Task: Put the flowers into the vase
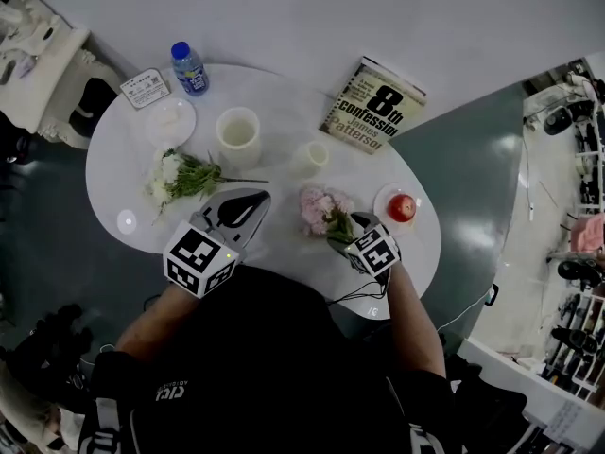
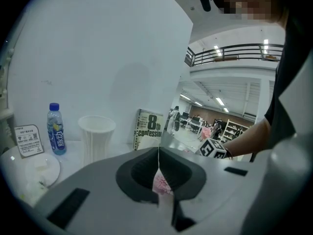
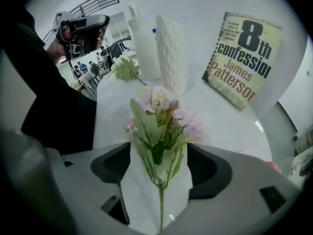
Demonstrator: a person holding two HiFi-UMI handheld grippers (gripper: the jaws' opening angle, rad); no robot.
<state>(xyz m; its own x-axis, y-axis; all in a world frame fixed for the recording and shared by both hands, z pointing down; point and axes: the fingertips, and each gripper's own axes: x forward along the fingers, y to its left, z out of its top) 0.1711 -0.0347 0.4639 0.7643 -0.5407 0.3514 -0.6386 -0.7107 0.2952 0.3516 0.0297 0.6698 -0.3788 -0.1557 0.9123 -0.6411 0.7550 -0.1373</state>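
A bunch of pink flowers [image 1: 319, 208] lies on the white table [image 1: 284, 112], blooms pointing away from me. My right gripper [image 1: 346, 229] points steeply down over its green stem [image 3: 160, 202], jaws open on either side and not pressing it. My left gripper [image 1: 248, 199] is shut and empty, hovering left of the pink bunch; its closed jaws [image 2: 159, 180] show only a sliver of pink beyond. A second bunch, white flowers [image 1: 170, 178], lies at the table's left. A tall white ribbed vase [image 1: 237, 135] stands behind it, and a smaller white textured vase [image 1: 312, 157] behind the pink bunch.
A book [image 1: 373, 105] stands at the back right. A water bottle [image 1: 189, 67], a small card [image 1: 145, 88] and a white plate [image 1: 170, 121] are at the back left. A red apple [image 1: 402, 206] sits on a saucer just right of my right gripper.
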